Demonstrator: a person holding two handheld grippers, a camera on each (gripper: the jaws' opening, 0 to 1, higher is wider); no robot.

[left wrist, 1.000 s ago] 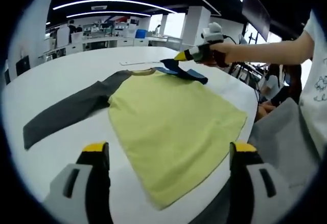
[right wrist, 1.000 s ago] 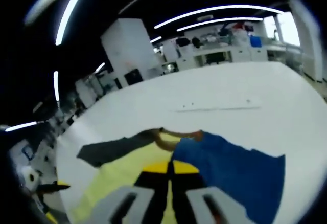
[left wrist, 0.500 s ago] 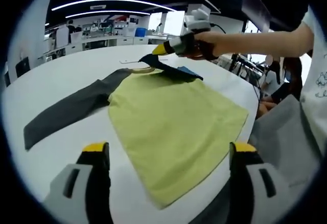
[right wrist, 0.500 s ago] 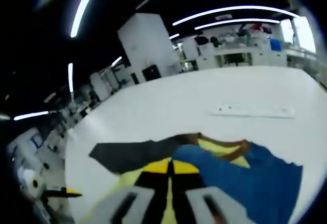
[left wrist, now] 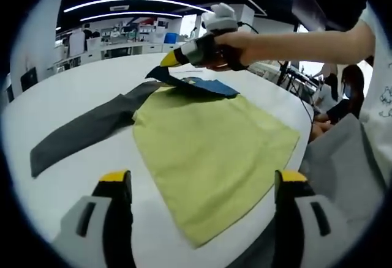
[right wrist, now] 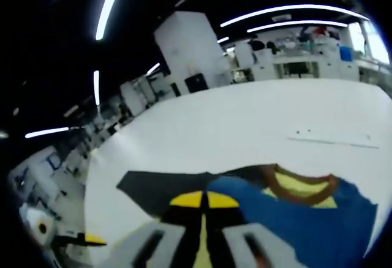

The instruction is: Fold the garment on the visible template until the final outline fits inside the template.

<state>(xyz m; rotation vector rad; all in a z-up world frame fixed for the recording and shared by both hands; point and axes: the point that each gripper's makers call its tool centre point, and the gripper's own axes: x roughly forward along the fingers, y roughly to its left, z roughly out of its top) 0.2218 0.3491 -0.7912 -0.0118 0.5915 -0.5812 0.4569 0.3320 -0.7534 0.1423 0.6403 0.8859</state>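
Note:
A yellow-green shirt (left wrist: 208, 152) lies flat on the white table (left wrist: 79, 78). Its grey sleeve (left wrist: 86, 130) stretches out to the left. The blue sleeve (left wrist: 205, 85) is lifted over the collar, and my right gripper (left wrist: 168, 60) is shut on its end, held by a person's hand (left wrist: 245, 44). In the right gripper view the shut jaws (right wrist: 202, 201) pinch the blue sleeve (right wrist: 306, 225) above the brown collar (right wrist: 300, 185) and the grey sleeve (right wrist: 159, 185). My left gripper (left wrist: 203, 177) stands open over the shirt's near hem, holding nothing.
The table's right edge (left wrist: 306, 118) runs close to the shirt. Beyond it are seated people (left wrist: 343, 90) and grey cloth (left wrist: 343, 170). A thin pale strip (right wrist: 334, 139) lies on the table past the collar. Desks and shelves (left wrist: 122, 38) stand far behind.
My right gripper has carried the blue sleeve leftwards across the collar, towards the grey sleeve. The left gripper and the shirt body have stayed put.

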